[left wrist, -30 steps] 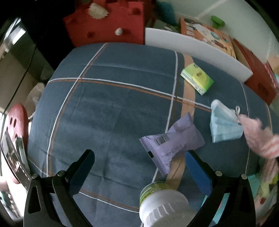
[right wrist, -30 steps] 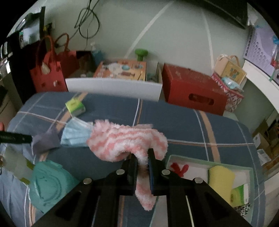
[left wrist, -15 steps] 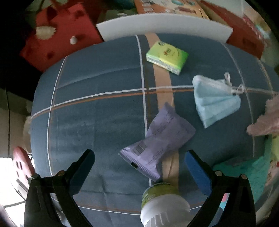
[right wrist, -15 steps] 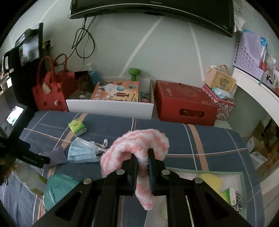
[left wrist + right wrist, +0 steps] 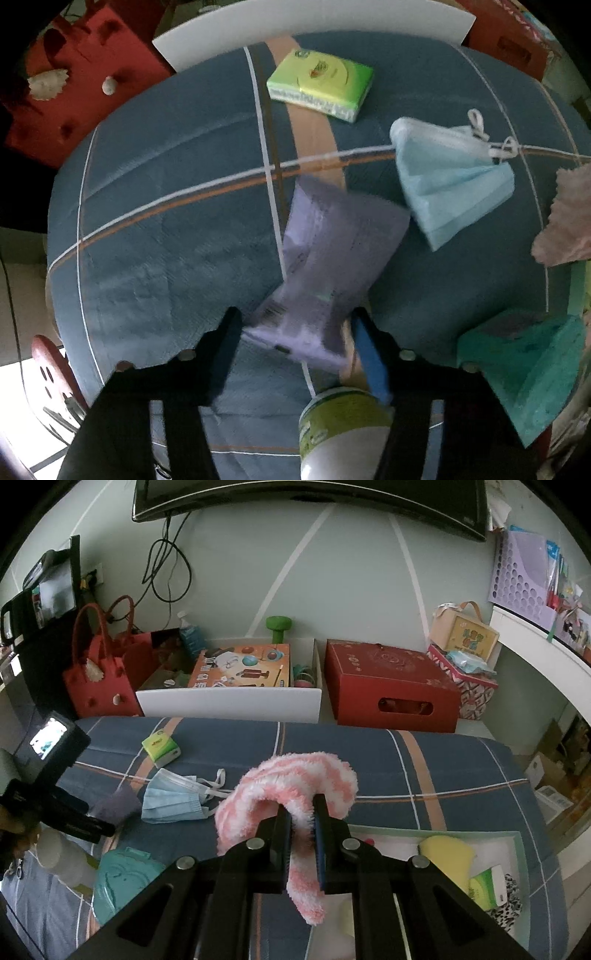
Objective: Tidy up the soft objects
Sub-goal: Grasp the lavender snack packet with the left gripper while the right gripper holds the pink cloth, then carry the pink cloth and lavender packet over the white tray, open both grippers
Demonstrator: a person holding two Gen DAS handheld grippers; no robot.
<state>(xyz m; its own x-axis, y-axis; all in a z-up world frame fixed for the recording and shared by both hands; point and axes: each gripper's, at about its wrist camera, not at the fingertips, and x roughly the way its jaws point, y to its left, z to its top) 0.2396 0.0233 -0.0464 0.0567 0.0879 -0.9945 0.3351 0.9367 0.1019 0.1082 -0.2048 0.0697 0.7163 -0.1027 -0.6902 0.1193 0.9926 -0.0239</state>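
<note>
The big bed (image 5: 424,771) has a blue checked cover. A white tray with a green rim (image 5: 519,843) sits on it, with soft things inside. The right gripper (image 5: 302,825) has its jaws squeezed tight on a fluffy pink-and-white sock (image 5: 295,782), held above the bed. The left gripper (image 5: 295,332) has just been closing its jaws around a soft purple packet (image 5: 332,251) lying on the bed; they sit at its sides. I think it should pinch gently in the middle. The packet's barcode is too blurry to read.
</note>
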